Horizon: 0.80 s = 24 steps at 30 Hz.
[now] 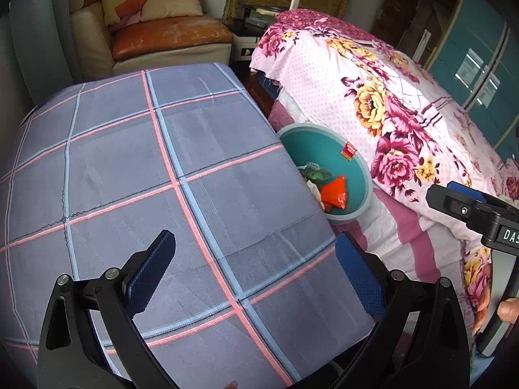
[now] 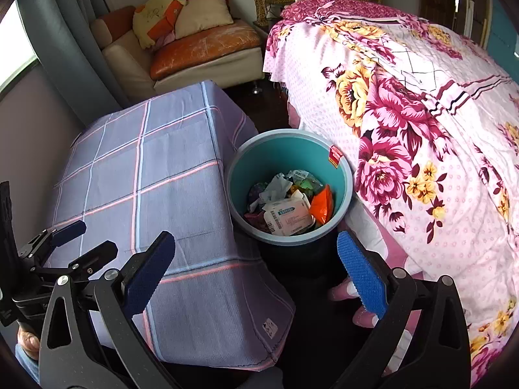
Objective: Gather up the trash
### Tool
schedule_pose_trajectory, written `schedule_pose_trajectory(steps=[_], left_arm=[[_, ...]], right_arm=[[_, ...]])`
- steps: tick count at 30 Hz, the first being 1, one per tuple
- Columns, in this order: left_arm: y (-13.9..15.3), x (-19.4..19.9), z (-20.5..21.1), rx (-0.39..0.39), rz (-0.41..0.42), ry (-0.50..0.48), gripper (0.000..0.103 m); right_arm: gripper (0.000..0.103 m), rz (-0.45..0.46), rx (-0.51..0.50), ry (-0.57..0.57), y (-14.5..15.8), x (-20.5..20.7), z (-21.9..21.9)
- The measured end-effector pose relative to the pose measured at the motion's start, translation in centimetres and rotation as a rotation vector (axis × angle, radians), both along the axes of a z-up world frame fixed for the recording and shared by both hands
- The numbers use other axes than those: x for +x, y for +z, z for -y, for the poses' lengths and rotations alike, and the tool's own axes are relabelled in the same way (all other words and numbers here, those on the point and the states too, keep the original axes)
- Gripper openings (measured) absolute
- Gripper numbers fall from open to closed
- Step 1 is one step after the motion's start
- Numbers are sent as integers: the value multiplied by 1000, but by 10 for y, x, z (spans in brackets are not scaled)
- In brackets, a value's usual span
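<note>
A teal trash bin [image 2: 279, 159] stands on the floor between the checked-cloth table [image 2: 146, 168] and the bed. It holds a white box [image 2: 288, 215], an orange packet [image 2: 322, 209] and crumpled wrappers. My right gripper [image 2: 256, 253] is open and empty, just short of the bin and above it. My left gripper [image 1: 254, 249] hovers open and empty over the table cloth [image 1: 129, 162]. From there the bin [image 1: 311, 142] shows past the table's right edge, with the orange packet [image 1: 335, 191] inside. No loose trash shows on the table top.
A bed under a floral cover [image 2: 421, 129] crowds the bin's right side. A sofa with cushions [image 2: 194, 42] stands at the back, a curtain [image 2: 65, 52] at the left. Something pink [image 2: 343, 290] lies on the dark floor by my right finger. A hand [image 1: 509, 308] holds the right gripper's handle.
</note>
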<state>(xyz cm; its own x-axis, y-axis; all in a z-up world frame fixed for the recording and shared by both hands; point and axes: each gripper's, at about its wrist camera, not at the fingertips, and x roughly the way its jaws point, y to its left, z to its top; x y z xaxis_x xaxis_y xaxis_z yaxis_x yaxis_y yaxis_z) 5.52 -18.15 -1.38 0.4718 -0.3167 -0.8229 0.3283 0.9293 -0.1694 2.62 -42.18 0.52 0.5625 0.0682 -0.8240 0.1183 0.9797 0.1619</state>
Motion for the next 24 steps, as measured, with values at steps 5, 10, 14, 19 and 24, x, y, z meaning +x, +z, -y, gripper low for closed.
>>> schedule_pose_trajectory(steps=[5, 10, 14, 19, 24], left_arm=[[-3, -2, -2, 12, 0, 8, 99], [-5, -4, -2, 39, 10, 17, 99], [-7, -4, 0, 48, 13, 14, 99], [-10, -2, 1, 63, 12, 19, 99], [-13, -2, 2, 86, 40, 33, 99]], right_arm=[[96, -5, -13, 0, -6, -3, -3], [96, -9, -9, 4, -12, -3, -5], [96, -18, -2, 5, -17, -1, -4], [96, -27, -2, 7, -22, 2, -4], [96, -40, -2, 6, -28, 6, -3]])
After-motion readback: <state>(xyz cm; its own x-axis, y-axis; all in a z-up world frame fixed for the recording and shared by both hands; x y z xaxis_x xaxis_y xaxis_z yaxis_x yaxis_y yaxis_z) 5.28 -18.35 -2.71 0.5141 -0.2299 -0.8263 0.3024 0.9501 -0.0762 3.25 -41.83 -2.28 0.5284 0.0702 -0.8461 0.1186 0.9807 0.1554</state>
